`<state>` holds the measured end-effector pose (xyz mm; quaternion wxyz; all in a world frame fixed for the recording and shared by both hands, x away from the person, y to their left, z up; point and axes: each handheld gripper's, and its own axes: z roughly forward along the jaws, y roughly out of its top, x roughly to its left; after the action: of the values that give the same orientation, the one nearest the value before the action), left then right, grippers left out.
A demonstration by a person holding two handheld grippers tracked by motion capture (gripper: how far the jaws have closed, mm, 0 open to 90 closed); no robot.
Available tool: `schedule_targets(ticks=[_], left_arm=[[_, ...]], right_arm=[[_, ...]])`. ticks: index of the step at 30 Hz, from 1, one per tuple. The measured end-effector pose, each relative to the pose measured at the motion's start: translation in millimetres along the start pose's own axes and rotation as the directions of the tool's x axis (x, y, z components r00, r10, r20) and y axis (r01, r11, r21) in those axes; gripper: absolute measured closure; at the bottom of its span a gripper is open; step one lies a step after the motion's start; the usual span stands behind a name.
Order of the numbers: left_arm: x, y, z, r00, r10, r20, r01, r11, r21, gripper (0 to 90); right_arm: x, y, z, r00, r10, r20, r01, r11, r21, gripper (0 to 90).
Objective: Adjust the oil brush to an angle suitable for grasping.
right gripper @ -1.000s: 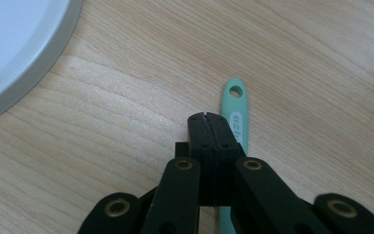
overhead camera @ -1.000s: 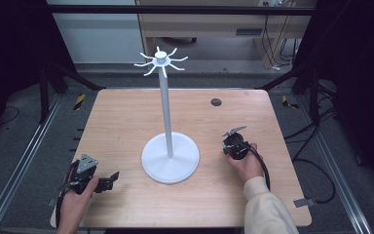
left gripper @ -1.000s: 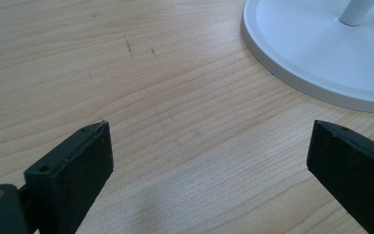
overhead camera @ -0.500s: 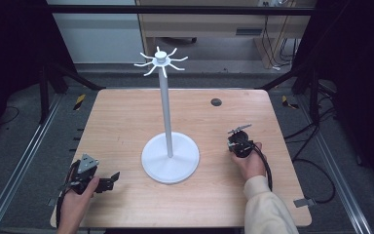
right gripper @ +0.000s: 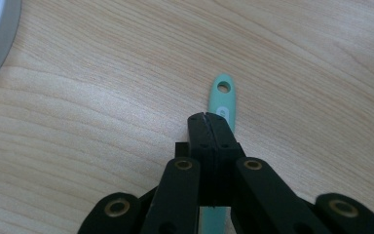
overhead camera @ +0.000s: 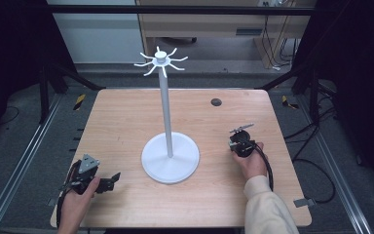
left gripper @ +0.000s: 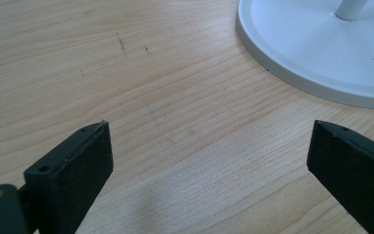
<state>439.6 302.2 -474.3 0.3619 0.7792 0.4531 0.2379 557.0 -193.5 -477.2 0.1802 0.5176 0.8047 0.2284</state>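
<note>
A white stand rises from the middle of the wooden table on a round base, with a ring of hooks at the top of its pole. My right gripper rests on the table to the right of the base, its jaws pressed together. A mint-green handle with a hole at its tip lies under them and pokes out beyond; the jaws do not clamp it. My left gripper sits near the front left corner, open over bare wood, with the base rim ahead of it.
A small dark round spot marks the table behind the right gripper. A black cable trails from the right gripper past the sleeve. Dark metal frame bars stand around the table, and the front edge is close to both hands.
The right hand and its shut gripper have slid slightly to the right, away from the stand's base. The left gripper has stayed put.
</note>
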Motion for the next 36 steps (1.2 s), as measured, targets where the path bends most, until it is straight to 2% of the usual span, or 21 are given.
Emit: schedule_targets(ticks=[5, 8, 9, 14, 19, 26, 27, 36], left_arm=[[0.0, 0.2, -0.4, 1.0, 0.003, -0.001, -0.003, 1.0, 0.002, 2.5], [0.1, 0.0, -0.1, 1.0, -0.001, 0.001, 0.001, 1.0, -0.001, 2.5], [0.3, 0.1, 0.0, 1.0, 0.0, 0.001, 0.0, 1.0, -0.001, 2.5], [0.1, 0.4, -0.3, 1.0, 0.002, 0.003, -0.002, 1.0, 0.002, 2.5], [0.1, 0.3, 0.2, 1.0, -0.001, 0.008, 0.001, 1.0, 0.007, 2.5], [0.3, 0.1, 1.0, 0.9999, 0.006, 0.012, -0.006, 0.9999, 0.014, 2.5], [-0.2, -0.1, 1.5, 0.9999, 0.005, 0.014, -0.005, 0.9998, 0.017, 2.5], [-0.8, -0.1, 2.4, 0.9998, 0.01, 0.017, -0.011, 0.9997, 0.022, 2.5]], right_arm=[[1.0, 0.0, -1.3, 0.9999, -0.005, 0.01, 0.005, 1.0, 0.008, 90.0], [0.1, -1.1, -8.6, 0.9999, 0.009, -0.005, -0.009, 1.0, 0.001, 90.0], [-0.6, -3.2, -17.2, 0.9999, 0.013, -0.01, -0.013, 1.0, 0.001, 90.0], [-0.2, -10.5, -30.3, 0.9999, 0.006, -0.011, -0.005, 0.998, 0.062, 88.3], [-1.9, -13.6, -33.2, 0.9999, 0.006, -0.012, -0.005, 0.992, 0.124, 80.0], [-5.3, -14.3, -37.1, 1.0, 0.003, -0.002, -0.003, 0.986, 0.169, 70.3], [-6.7, -15.5, -37.3, 1.0, 0.005, -0.007, -0.004, 0.982, 0.188, 68.1], [-6.8, -19.3, -33.2, 0.9998, 0.007, -0.02, -0.002, 0.969, 0.245, 68.7]])
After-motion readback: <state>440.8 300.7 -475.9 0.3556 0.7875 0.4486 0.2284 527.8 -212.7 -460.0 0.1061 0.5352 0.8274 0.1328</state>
